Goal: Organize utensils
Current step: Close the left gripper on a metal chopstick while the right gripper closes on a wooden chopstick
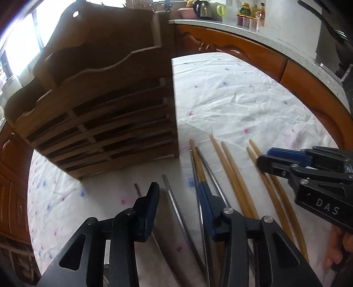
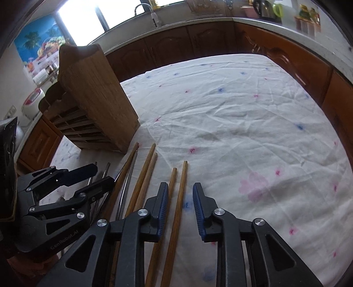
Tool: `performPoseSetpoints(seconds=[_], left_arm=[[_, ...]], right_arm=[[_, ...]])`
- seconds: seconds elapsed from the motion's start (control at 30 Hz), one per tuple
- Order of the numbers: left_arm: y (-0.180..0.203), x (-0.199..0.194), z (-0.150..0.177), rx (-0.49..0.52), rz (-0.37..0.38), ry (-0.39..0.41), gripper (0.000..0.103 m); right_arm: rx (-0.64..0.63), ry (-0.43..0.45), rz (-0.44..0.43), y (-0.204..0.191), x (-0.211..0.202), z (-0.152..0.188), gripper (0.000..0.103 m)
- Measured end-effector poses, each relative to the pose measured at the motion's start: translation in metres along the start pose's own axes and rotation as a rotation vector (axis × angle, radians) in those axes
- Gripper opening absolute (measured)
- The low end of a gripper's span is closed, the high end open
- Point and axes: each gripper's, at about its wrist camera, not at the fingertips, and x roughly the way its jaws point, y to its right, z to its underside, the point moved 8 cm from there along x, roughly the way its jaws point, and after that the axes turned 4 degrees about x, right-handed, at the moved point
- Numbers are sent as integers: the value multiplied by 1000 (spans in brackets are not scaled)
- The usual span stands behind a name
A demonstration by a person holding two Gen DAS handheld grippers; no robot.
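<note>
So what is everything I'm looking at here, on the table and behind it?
Slatted wooden utensil rack: one, brown, upright at the cloth's left.
Wooden chopsticks: about six, tan, lying side by side in front of the rack.
Thin metal chopsticks: a few, grey, left of the wooden ones.
Flowered white tablecloth: one, covering the table.
Steel kettle: one, on the far counter.
Left gripper: black, blue-padded fingers apart over a metal chopstick.
Right gripper: same, fingers astride two wooden chopsticks.

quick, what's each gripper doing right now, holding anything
left gripper: open, holding nothing, a metal chopstick lies between its jaws.
right gripper: open, holding nothing, wooden chopsticks lie between its jaws.
</note>
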Motion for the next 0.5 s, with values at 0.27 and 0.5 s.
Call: performPoseSetpoints(seconds=[0.27, 0.5], left_arm=[[8, 16, 6, 2, 55, -31, 16], [11, 13, 24, -26, 97, -56, 12]], right_arm=[[-67, -11, 22, -3, 7, -5, 18], [-73, -28, -4, -5, 5, 1, 7]])
